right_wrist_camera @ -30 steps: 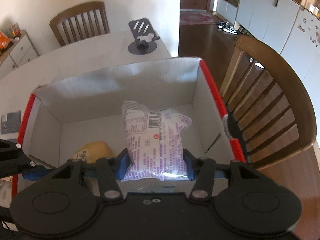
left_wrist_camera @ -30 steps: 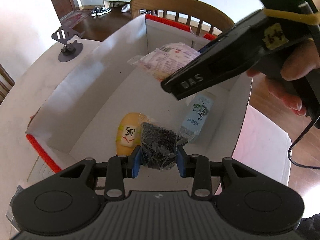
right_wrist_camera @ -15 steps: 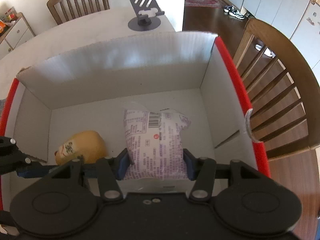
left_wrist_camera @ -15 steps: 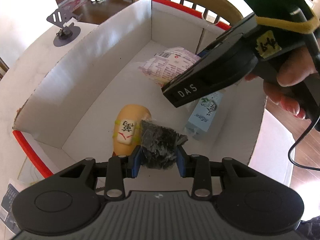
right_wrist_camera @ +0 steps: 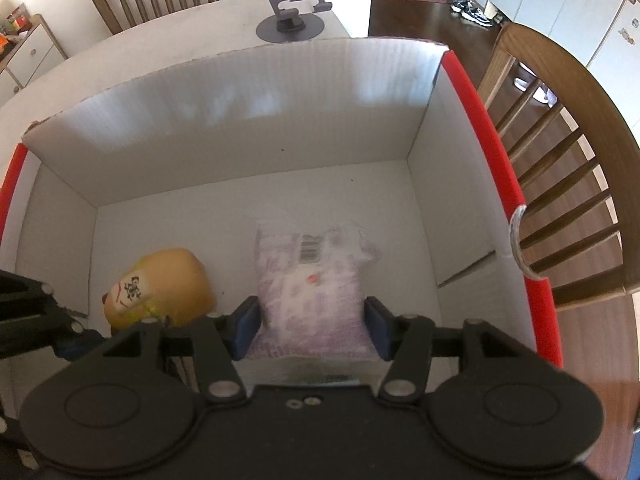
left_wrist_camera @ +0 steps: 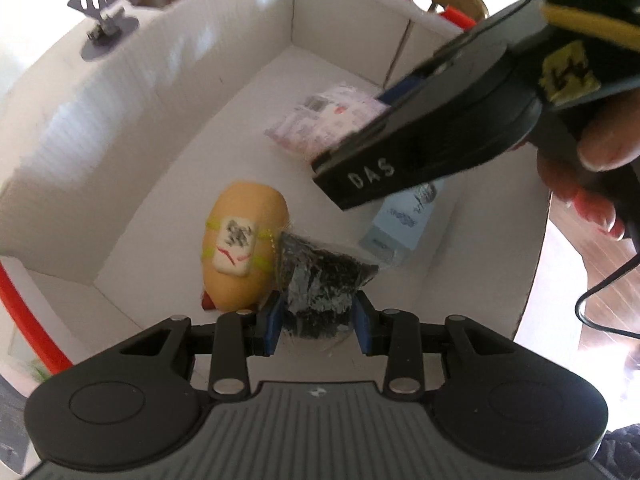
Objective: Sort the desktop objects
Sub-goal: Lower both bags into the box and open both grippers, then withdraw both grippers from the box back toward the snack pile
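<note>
Left wrist view: left hand-held gripper [left_wrist_camera: 318, 322] low inside white box [left_wrist_camera: 168, 92], blue pads pressed against both sides of dark crinkly packet [left_wrist_camera: 320, 280], packet gripped just above box floor. Yellow plush toy [left_wrist_camera: 240, 240] lying on floor, touching packet's left edge. Pale blue carton [left_wrist_camera: 404, 220] flat on floor beyond packet, partly under black body of right hand-held gripper [right_wrist_camera: 312, 328]. Right wrist view: pads of that gripper parted wide, set on either side of purple-white snack bag [right_wrist_camera: 312, 292]; contact with bag hard to judge through blur, bag resting on box floor. Same plush toy at left of bag, apart from it. Phone stand [right_wrist_camera: 290, 20] on desk [right_wrist_camera: 160, 36] behind box; wooden chair [right_wrist_camera: 568, 160] at right.
</note>
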`<state>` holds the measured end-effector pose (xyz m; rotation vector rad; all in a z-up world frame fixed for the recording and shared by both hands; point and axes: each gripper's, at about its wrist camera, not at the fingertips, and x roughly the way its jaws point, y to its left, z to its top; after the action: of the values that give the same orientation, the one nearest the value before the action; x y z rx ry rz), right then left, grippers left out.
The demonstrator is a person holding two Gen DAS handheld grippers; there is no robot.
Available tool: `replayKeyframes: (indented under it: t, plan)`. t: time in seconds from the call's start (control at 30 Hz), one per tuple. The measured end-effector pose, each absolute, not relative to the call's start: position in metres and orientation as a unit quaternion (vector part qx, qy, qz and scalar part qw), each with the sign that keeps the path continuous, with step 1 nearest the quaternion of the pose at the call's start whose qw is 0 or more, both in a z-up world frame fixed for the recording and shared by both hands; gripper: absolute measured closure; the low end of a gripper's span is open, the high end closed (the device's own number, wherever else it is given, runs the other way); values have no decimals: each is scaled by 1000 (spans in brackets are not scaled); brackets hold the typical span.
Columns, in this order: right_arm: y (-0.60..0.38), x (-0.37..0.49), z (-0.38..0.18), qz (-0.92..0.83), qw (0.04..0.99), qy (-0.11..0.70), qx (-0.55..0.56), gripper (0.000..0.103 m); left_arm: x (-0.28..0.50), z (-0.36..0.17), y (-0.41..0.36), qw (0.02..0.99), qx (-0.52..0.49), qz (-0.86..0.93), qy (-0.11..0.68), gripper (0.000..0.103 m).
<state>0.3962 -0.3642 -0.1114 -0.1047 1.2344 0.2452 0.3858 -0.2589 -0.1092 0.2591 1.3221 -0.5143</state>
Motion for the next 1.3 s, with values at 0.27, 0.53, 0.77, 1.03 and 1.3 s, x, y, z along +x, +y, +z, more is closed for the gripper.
replayKeyframes:
  t: [0.27,0.53,0.77,1.03,1.3]
  plan:
    - [-367,392,-106,112,816,566,-43,34,386,-105,-250,758,106,-226,603,49]
    - [-370,380,-91,117,825,551,-32,33,377,-82,-239,785,80,-231,570,41]
    - [-375,366,-64,126,834,537,-24,33,366,-65,-236,803,71,-230,546,41]
    - [-373,341,-36,137,847,513,-18,30,344,-39,-224,829,60,-224,509,41]
    - [-367,314,-11,150,860,488,-11,30,317,-15,-214,847,45,-228,478,41]
